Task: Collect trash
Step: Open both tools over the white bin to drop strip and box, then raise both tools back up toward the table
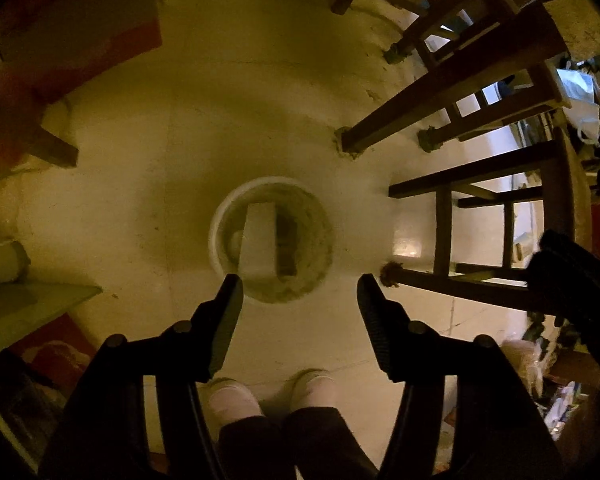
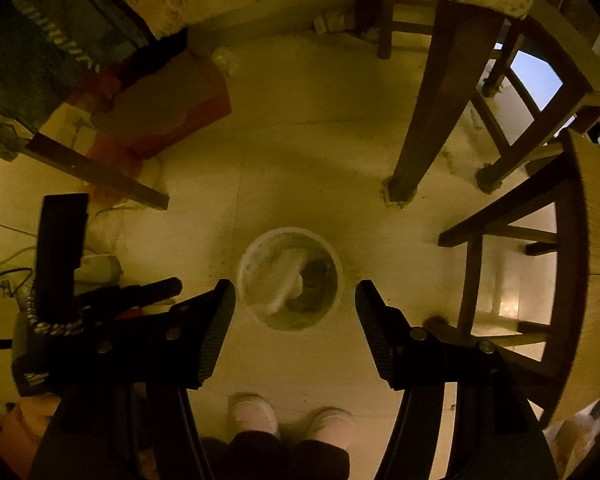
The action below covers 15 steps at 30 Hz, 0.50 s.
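From the left wrist camera, the left gripper [image 1: 300, 290] points straight down at the floor [image 1: 228, 120], its jaws spread wide with nothing between them. Just past the fingertips stands a round white bucket [image 1: 216, 236], upright on the floor. Here its contents read clearly: a pale rectangular box [image 1: 258, 240] lies inside, with a darker brownish piece [image 1: 286, 248] just beside it and something small and round tucked at the box's left. The right gripper [image 1: 572, 280] shows only as a dark shape at the right edge; its jaws cannot be read from here. Wooden chair legs [image 1: 440, 92] crowd the upper right, and the person's pale shoes [image 1: 274, 396] sit at the bottom, near the bucket.

From the right wrist camera, the right gripper [image 2: 296, 294] also hangs pointing down over the same bucket [image 2: 246, 256], jaws wide apart and holding nothing. In this view the pale item looks like crumpled white trash [image 2: 286, 278] rather than a neat box, with the dark piece [image 2: 314, 276] to its right. This camera shows the left gripper [image 2: 148, 292] from the side, at the left, near the bucket. It also shows a reddish mat [image 2: 172, 112] on the floor at upper left and a chair [image 2: 532, 264] to the right, well apart from the bucket.
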{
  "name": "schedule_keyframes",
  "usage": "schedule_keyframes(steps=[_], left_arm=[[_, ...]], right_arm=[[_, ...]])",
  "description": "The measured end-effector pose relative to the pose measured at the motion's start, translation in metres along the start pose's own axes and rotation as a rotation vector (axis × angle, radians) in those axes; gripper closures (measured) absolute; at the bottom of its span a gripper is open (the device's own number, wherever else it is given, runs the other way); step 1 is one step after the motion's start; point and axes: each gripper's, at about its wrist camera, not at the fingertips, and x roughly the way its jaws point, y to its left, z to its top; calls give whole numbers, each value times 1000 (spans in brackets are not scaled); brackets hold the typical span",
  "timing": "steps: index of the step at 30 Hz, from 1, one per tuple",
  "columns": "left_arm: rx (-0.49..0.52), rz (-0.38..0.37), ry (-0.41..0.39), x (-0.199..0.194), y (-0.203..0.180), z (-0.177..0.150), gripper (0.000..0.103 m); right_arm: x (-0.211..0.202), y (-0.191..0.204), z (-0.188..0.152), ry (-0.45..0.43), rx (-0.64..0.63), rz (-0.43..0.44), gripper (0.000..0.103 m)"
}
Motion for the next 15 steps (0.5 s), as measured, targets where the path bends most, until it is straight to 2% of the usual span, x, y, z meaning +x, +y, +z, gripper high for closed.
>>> schedule_keyframes(steps=[7,15], left_arm=[[25,17,-41,-55,-15,-4,45],[64,29,-165,-177,-42,-11,45]], right_arm=[[-46,10,8,-34,-10,8,44],[-142,36,20,-121,-27,9,44]])
